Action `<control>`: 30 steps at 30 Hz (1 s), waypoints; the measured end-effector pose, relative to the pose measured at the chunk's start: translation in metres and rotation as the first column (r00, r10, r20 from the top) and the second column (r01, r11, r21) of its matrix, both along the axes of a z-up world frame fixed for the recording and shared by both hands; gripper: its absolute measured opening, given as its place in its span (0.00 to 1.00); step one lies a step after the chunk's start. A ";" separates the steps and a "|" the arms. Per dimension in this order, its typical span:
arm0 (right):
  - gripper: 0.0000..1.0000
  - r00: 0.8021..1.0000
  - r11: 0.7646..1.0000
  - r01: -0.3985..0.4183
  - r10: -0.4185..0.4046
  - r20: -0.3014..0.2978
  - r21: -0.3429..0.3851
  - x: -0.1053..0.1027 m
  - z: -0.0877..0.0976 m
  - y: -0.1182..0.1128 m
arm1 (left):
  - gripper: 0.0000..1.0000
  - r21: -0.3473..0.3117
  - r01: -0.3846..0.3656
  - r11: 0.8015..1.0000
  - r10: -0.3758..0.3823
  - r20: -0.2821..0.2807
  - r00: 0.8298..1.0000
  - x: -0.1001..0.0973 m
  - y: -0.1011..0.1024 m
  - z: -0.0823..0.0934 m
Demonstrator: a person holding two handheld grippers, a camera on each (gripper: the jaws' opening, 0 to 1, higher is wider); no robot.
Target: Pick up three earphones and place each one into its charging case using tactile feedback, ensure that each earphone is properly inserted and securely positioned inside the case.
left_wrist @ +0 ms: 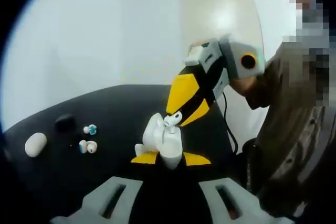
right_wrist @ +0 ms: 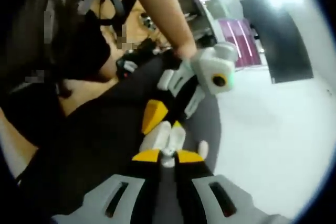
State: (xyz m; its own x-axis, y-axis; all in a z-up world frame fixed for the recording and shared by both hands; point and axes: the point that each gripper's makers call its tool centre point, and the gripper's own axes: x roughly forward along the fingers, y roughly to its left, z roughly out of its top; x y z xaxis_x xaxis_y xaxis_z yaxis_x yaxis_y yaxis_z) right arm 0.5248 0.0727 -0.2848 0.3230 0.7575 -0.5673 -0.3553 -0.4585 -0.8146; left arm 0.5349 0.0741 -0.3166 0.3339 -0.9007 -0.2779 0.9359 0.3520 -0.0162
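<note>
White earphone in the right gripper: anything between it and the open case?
Nothing visible. The small white stemmed earphone, pinched in the right gripper, sits directly over the open white charging case that the left gripper holds. No object lies between them; the black table is below.

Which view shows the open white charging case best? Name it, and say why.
Left gripper view: the charging case sits central between the left gripper tips, lid up, with the right gripper pressing an earphone in. In the right gripper view the case is blurred.
</note>
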 end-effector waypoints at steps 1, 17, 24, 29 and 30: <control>0.12 1.000 1.000 -0.005 0.005 0.002 -0.004 -0.001 -0.001 0.001 | 0.14 0.000 0.000 1.000 0.000 0.000 1.000 0.000 0.000 0.000; 0.13 0.969 0.983 0.082 -0.040 -0.244 0.162 0.002 0.005 -0.009 | 0.14 0.003 -0.002 1.000 0.002 0.005 1.000 -0.001 -0.001 0.000; 0.20 0.692 0.890 0.348 -0.033 -0.721 0.293 0.026 -0.001 -0.025 | 0.14 0.004 0.001 1.000 -0.001 0.010 1.000 0.000 0.000 0.000; 0.26 0.470 0.866 0.414 0.059 -0.880 0.280 0.027 -0.005 -0.021 | 0.14 0.006 0.002 1.000 -0.002 0.015 1.000 -0.002 -0.002 0.000; 0.26 0.454 0.862 0.419 0.073 -0.888 0.286 0.027 -0.004 -0.019 | 0.14 0.006 0.002 1.000 -0.002 0.015 1.000 -0.002 -0.002 0.000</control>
State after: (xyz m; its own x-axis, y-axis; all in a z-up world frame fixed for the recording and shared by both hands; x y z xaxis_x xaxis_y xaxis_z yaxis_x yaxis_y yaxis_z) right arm 0.5522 0.0535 -0.2889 0.0184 0.9612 -0.2751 -0.9939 -0.0123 -0.1096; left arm 0.5326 0.0726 -0.3169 0.3360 -0.8998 -0.2783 0.9368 0.3497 0.0003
